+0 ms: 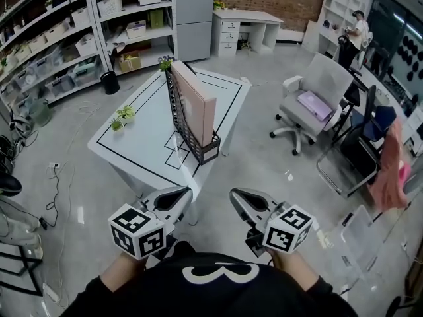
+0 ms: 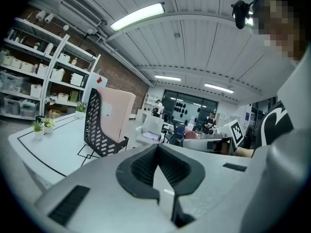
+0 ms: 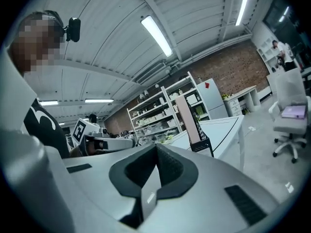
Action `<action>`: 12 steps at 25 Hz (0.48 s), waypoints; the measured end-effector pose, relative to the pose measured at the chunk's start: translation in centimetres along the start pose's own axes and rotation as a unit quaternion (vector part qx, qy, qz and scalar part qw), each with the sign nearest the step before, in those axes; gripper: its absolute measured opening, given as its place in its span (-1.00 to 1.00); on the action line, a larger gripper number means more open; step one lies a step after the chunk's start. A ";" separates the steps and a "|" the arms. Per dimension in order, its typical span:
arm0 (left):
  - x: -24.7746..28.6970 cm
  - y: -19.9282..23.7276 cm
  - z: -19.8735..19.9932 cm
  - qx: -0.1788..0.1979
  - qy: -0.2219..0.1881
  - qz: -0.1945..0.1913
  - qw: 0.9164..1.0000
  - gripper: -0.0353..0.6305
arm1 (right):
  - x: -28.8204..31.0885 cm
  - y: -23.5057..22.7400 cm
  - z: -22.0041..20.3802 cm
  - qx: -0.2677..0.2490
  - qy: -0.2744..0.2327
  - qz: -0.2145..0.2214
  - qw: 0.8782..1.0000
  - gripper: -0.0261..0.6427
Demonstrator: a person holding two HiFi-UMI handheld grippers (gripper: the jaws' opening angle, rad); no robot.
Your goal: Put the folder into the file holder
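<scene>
My left claw (image 1: 178,197) and right claw (image 1: 241,199) sit side by side close to my body, each with its jaws pressed together on nothing. Ahead of both and well apart, the pink folder (image 1: 198,101) already stands on edge in the black mesh file holder (image 1: 188,137) on the white desk (image 1: 139,150). Its long axis runs away from me, and neither claw is clearly nearer.

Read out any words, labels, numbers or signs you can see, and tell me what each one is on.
No words read clearly.
Black shirt: white mark like "3", uncertain.
Folder: pale label, too blurred.
White cabinet: red sign, too small.
Left gripper and right gripper: square marker codes, no letters.
</scene>
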State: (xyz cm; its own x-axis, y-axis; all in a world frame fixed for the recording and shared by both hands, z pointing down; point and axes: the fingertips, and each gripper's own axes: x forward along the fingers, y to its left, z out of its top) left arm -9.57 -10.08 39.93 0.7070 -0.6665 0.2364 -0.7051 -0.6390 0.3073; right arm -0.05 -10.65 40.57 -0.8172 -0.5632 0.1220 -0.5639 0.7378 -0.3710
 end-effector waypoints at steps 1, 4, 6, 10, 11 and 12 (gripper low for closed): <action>0.0 -0.6 -0.2 0.004 0.001 -0.002 1.000 -0.88 | -0.5 0.2 -0.1 -0.004 0.001 0.000 1.000 -0.91; -0.3 -2.2 -0.6 0.013 0.003 -0.004 1.000 -0.88 | -1.6 0.8 -0.3 -0.014 0.004 0.001 1.000 -0.91; -0.5 -2.8 -0.6 0.016 0.003 -0.005 1.000 -0.88 | -2.0 1.2 -0.2 -0.024 0.008 0.001 1.000 -0.91; -0.8 -3.7 -1.0 0.021 0.008 -0.006 1.000 -0.88 | -2.4 2.0 -0.1 -0.045 0.019 0.007 0.999 -0.91; -0.9 -3.9 -1.3 0.022 0.008 -0.006 1.000 -0.88 | -2.5 2.1 -0.3 -0.050 0.022 0.011 0.998 -0.91; -0.9 -4.1 -1.5 0.024 0.007 -0.007 1.000 -0.88 | -2.6 2.3 -0.6 -0.055 0.026 0.014 0.998 -0.91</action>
State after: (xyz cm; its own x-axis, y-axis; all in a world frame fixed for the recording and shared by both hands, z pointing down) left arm -7.24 -6.23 39.86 0.7168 -0.6524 0.2461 -0.6972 -0.6653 0.2668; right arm 0.67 -7.25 39.92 -0.8361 -0.5242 0.1614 -0.5483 0.7907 -0.2723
